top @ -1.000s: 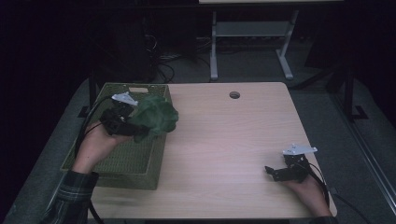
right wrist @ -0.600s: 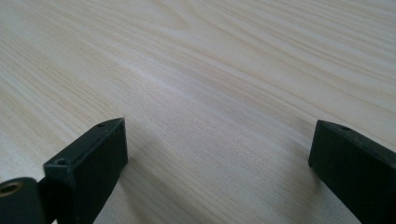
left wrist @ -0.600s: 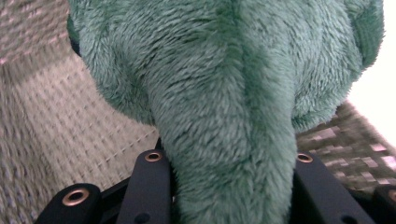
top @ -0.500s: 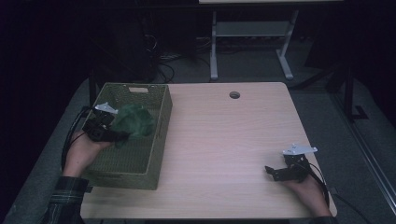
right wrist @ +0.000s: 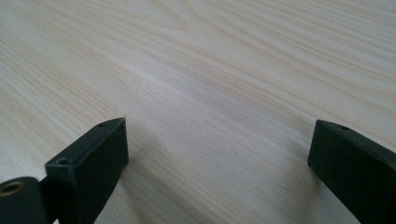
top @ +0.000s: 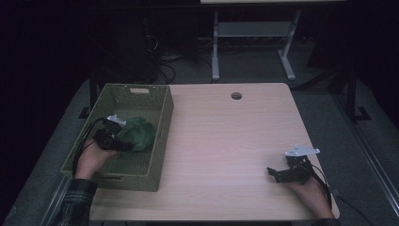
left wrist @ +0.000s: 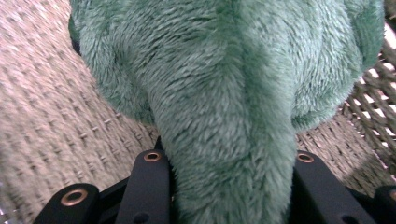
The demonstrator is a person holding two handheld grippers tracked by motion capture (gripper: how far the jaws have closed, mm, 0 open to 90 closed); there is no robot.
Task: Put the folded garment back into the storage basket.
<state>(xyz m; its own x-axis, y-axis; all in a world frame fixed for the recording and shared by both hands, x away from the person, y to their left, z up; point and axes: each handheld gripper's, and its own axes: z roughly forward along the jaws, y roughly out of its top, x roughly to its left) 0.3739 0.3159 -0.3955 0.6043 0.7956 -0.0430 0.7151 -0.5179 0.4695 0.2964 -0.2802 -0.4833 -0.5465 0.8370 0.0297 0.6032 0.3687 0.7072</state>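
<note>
Green plush cloth [top: 137, 133] held inside the woven basket [top: 162, 136]

At frame left, the cloth is clamped by the left gripper [top: 117, 141]; lower right, the right gripper [top: 277, 173] is spread wide, empty.

Wooden table [top: 226, 141], round cable hole [top: 236, 95], metal frame [top: 249, 33] behind

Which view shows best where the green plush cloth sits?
The high view: the green plush cloth lies inside the woven basket at the table's left, held by the left gripper. The left gripper view gives a close-up of its fur between the jaws, with basket weave behind. The right gripper view looks at bare tabletop.
</note>
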